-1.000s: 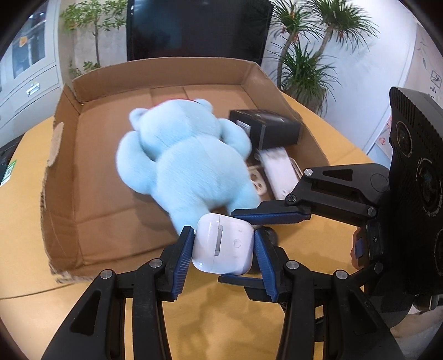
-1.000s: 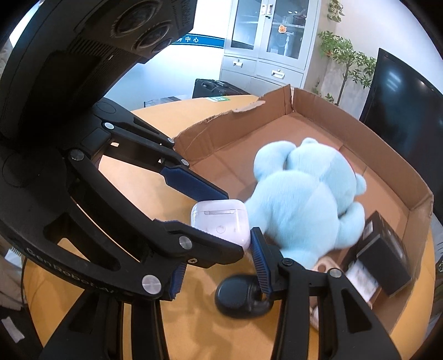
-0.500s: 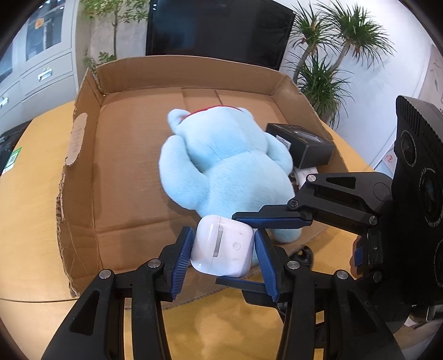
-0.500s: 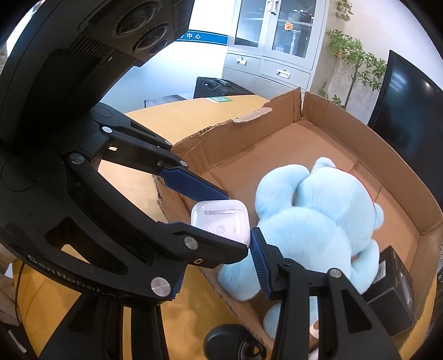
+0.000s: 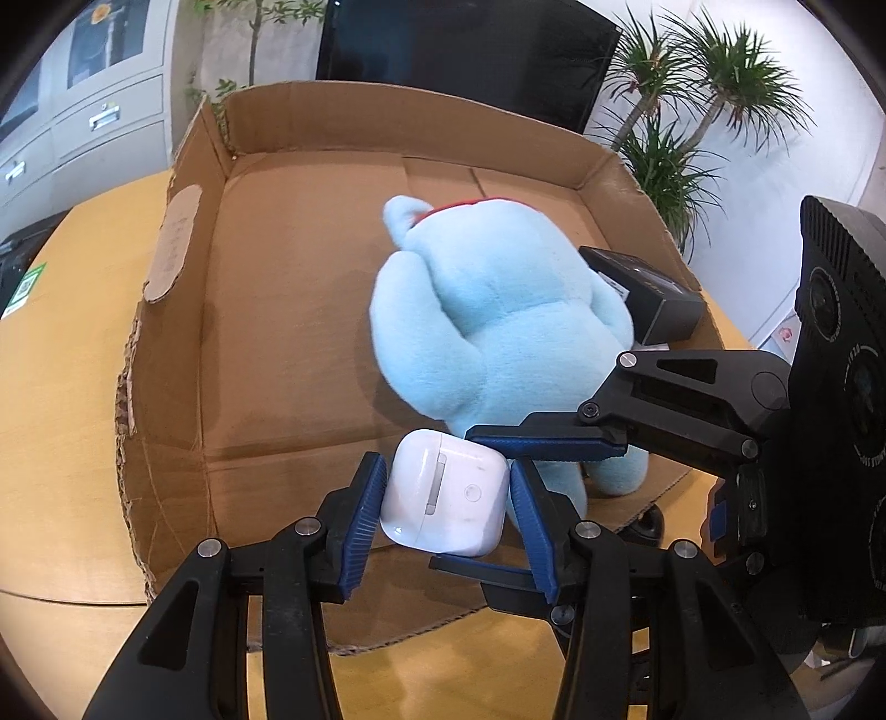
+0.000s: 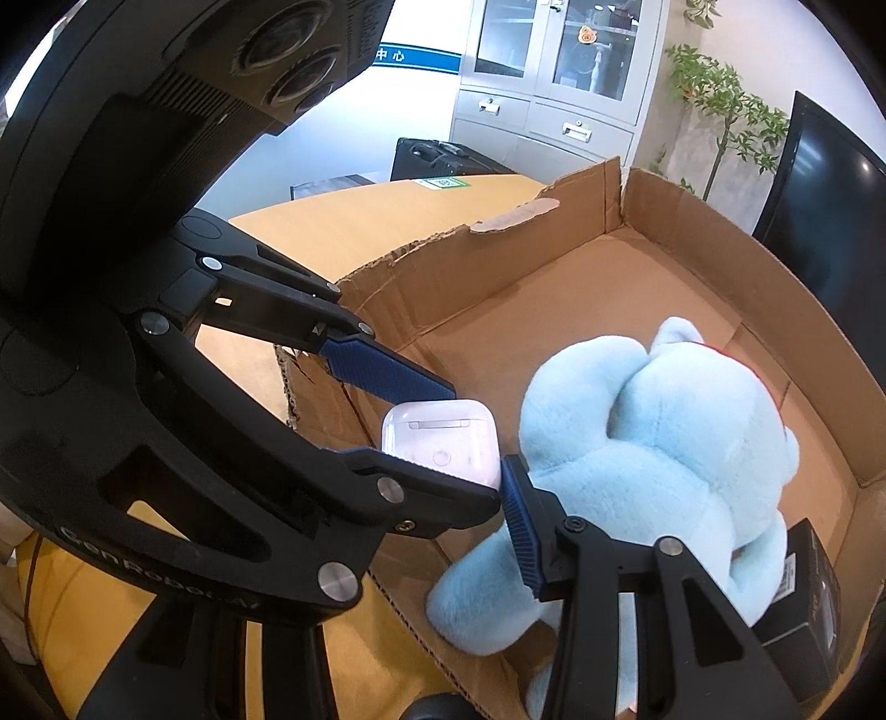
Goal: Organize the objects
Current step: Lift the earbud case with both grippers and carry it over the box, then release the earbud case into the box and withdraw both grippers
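Office room with grey cabinets (image 6: 548,83), potted palms (image 5: 692,127) and a dark screen (image 5: 465,50); yellow wooden table (image 5: 61,354) bearing an open cardboard box (image 5: 277,310). Inside, blue plush bear (image 5: 498,332) beside black carton (image 5: 648,293). White earbud case (image 5: 446,493) above the box's near edge, clamped by left gripper (image 5: 446,507) and right gripper (image 6: 470,459) together. "GenRobot.AI" legible on a gripper body.

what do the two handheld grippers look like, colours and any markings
Both are matte black linkage frames with silver pivot screws and ribbed blue finger pads. The left gripper and right gripper match. The left one's body carries round camera lenses and pale raised lettering, partly legible.
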Tool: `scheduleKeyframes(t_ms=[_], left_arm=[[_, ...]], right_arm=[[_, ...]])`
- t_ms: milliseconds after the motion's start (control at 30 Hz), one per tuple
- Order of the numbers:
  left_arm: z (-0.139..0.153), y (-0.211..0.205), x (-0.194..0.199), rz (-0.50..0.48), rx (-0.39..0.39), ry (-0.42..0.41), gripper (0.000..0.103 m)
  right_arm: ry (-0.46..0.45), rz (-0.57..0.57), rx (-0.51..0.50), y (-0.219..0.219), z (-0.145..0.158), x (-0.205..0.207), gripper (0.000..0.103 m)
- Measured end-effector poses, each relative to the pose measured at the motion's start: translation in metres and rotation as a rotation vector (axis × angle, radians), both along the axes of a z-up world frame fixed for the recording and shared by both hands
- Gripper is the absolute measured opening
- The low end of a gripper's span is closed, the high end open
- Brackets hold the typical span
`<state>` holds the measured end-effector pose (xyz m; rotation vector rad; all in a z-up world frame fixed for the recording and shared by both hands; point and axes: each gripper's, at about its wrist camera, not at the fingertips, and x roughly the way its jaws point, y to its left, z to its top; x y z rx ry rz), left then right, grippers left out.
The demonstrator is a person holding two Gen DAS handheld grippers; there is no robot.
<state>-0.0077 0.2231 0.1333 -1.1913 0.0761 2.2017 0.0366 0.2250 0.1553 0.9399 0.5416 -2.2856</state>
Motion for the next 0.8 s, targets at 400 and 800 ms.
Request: scheduleKeyframes(t_ms=[400,800], left_arm=[[-0.017,-0.004,-0.012,0.023,-0.006,-0.045,0.045],[-0.033,0.001,-0.02,0.022,-0.017,-0.106,0.045]], right_arm=[[-0.037,-0.004,0.027,-0.01,-0.012,-0.007,0.041],[-0.055,-0.013,0.067,-0.016,-0.019,-0.004,0.041]])
